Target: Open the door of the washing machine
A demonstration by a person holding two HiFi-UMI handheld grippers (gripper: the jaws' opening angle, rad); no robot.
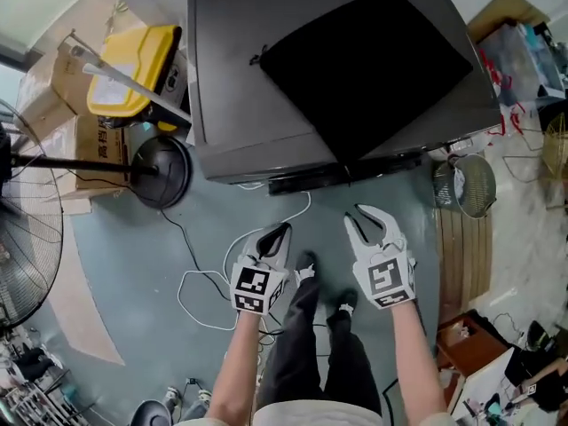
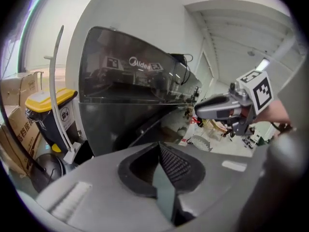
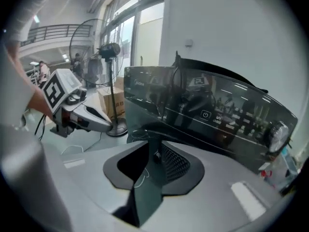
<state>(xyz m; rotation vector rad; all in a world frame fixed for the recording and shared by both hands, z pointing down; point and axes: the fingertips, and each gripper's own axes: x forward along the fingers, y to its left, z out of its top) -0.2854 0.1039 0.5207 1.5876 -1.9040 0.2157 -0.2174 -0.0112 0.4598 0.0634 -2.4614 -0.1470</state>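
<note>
The dark grey washing machine stands straight ahead, seen from above, with a black panel on its top. Its glossy front with the control strip fills the left gripper view and the right gripper view. The curved edge of its door shows low on the front. My left gripper hangs over the floor short of the machine, shut and empty. My right gripper is beside it, slightly nearer the front, its jaws a little apart with nothing between them. Neither touches the machine.
A yellow-lidded bin, cardboard boxes and a fan stand's round base crowd the machine's left. A wire basket sits at its right corner. A white cable loops on the floor by the person's feet.
</note>
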